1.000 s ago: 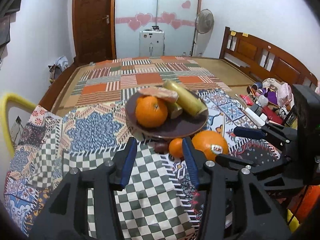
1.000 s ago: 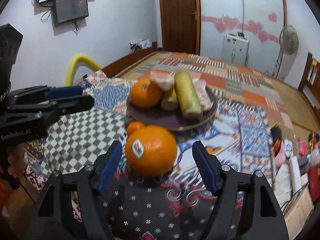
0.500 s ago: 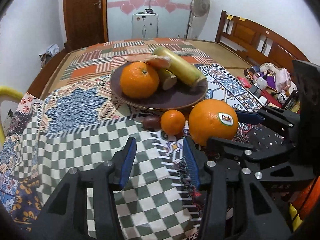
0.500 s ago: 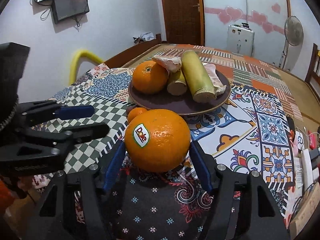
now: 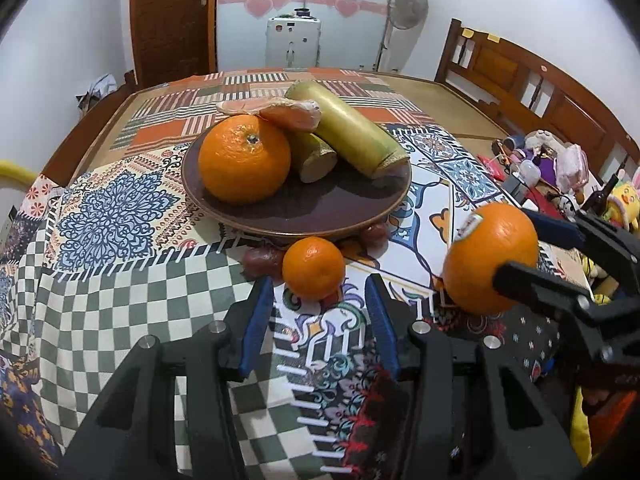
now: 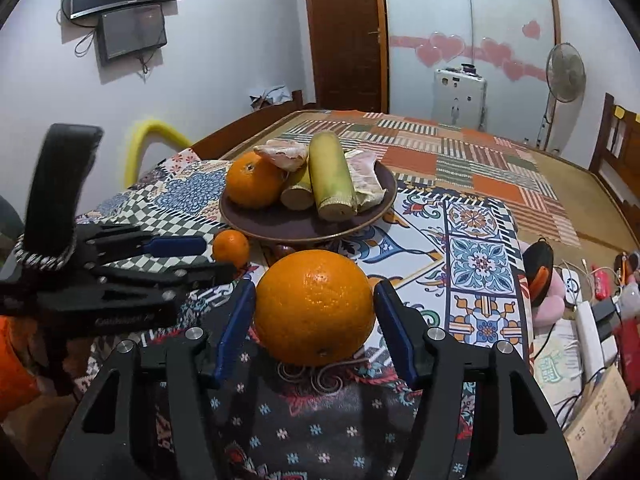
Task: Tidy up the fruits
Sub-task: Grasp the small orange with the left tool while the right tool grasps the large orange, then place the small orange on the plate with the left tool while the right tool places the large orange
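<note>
The right gripper (image 6: 315,310) has been closing its jaws around the big orange (image 6: 315,307); both pads look to touch its sides, though the orange's bulge hides the contact. The left gripper (image 5: 319,320) stands apart and empty just before the small orange (image 5: 313,268) (a dark fruit (image 5: 259,261) behind it is half hidden) below the plate (image 5: 296,212) rim.

Plate (image 5: 224,216) rim blocks behind small orange (image 5: 313,268); checkered cloth (image 5: 120,312) left free.
</note>
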The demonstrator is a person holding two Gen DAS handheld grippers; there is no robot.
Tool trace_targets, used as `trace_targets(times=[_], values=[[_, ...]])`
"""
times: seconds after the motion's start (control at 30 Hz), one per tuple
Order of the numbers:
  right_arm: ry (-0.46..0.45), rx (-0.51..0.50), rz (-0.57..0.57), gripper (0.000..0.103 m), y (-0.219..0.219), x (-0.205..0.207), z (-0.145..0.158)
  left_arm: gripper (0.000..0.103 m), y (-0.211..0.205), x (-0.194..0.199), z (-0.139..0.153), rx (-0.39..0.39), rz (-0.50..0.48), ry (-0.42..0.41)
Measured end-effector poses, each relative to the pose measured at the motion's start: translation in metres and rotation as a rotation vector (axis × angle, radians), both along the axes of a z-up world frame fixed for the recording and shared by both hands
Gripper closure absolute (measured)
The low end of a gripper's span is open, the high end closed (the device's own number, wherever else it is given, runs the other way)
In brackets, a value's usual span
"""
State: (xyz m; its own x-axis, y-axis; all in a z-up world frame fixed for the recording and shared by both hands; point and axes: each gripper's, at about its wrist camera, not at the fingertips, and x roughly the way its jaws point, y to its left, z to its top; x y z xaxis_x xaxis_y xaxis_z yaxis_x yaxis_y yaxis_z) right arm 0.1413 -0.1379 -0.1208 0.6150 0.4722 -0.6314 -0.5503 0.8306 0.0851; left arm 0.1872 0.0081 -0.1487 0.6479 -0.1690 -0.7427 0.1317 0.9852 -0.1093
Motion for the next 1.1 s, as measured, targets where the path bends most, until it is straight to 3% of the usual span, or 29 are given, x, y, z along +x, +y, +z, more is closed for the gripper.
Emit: trace_targets(times=[0.13,0.33,0.4,0.77,1.1], values=[[-0.003,0.009,0.0,0.043,-0.002,-0.001,-0.001,0.06,-0.004,0.004,-0.001,0.006,0.011,0.004],[-0.001,0.012,0.007,0.039,0.002,0.001,-0.005,0.063,-0.017,0.006,-0.004,0.083,0.043,-0.026],[0.033,0.028,0.025,0.038,0.004,0.005,-0.01,0.069,-0.019,0.007,-0.004,0.096,0.051,-0.033],[0.052,0.046,0.015,0.038,0.012,0.013,-0.011,0.07,0.003,-0.011,0.008,0.039,0.01,-0.068],[-0.027,0.054,0.015,0.038,0.038,0.033,0.014,0.07,0.043,-0.014,0.037,-0.021,0.062,-0.13]])
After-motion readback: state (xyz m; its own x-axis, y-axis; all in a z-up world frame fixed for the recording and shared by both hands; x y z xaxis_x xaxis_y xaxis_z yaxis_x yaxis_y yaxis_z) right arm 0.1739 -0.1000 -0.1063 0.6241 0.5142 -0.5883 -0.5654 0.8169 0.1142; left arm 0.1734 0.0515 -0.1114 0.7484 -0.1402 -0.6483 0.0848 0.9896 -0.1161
